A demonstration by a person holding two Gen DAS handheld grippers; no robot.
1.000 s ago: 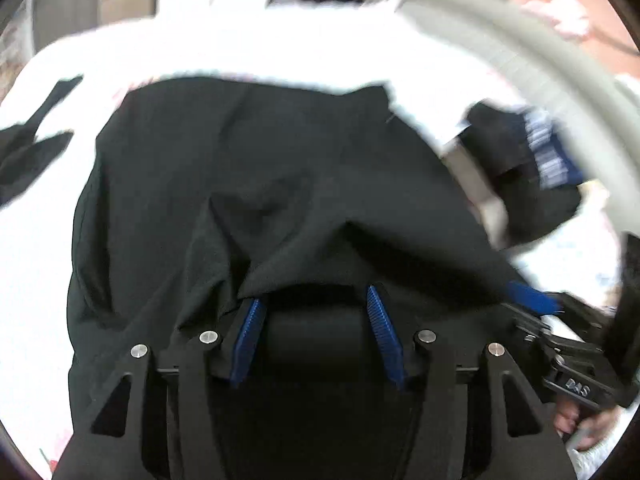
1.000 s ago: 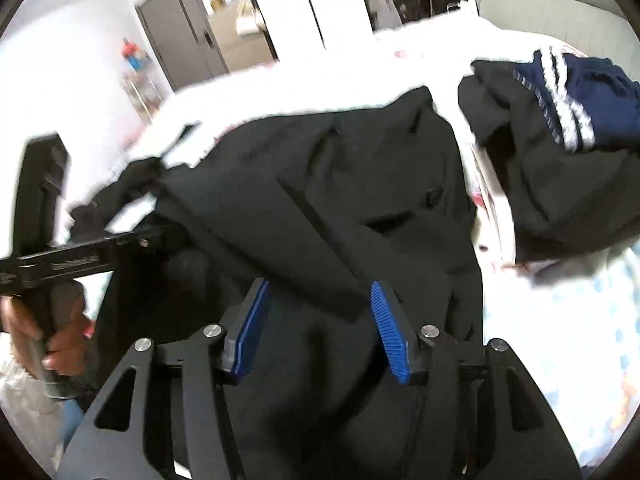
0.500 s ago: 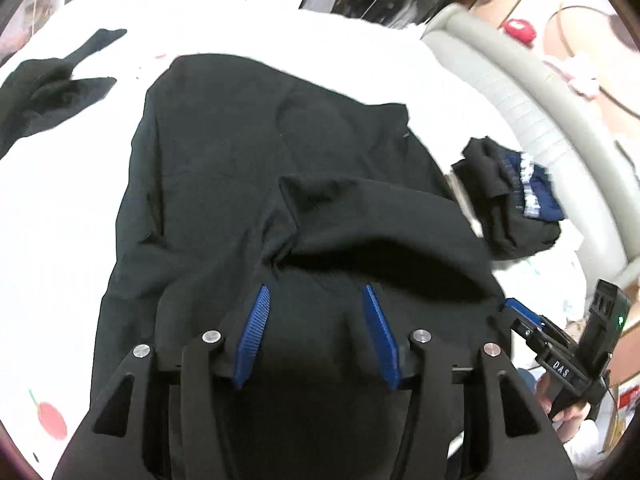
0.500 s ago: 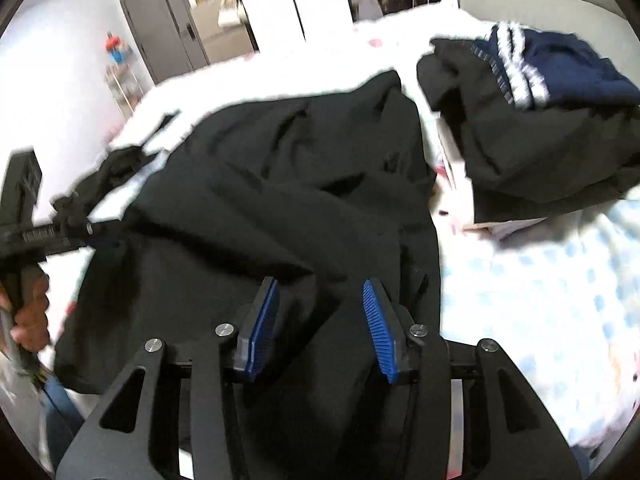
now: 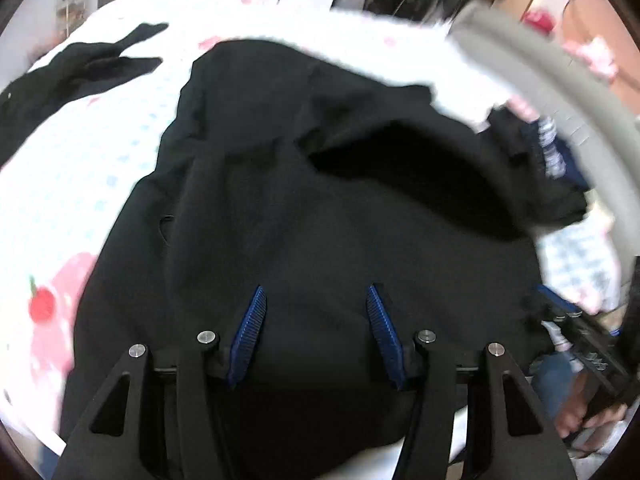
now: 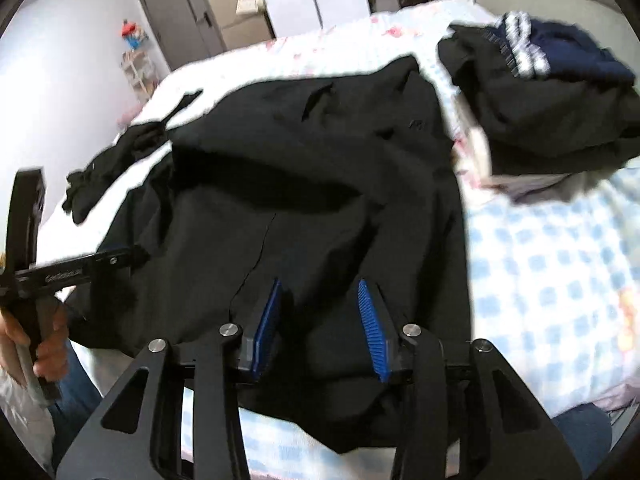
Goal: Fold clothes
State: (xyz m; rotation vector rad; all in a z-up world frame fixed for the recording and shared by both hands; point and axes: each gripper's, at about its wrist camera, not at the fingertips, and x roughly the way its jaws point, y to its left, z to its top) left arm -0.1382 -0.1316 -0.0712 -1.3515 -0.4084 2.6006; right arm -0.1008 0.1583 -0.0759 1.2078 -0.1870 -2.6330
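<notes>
1. White lettering ran along the left gripper's (image 6: 132, 258) side bar in the right wrist view (too blurred to read).
2. The right gripper (image 5: 552, 300) bore pale marks on its bar in the left wrist view, likewise illegible.
3. Nothing else carried text.

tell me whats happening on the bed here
A person is folding a large black garment spread on the bed, with a handheld gripper in each hand. The left gripper and the right gripper both sit at its near edge with black fabric between their fingers; the right one has just been closing. A pile of dark clothes and another small black garment lie aside.
</notes>
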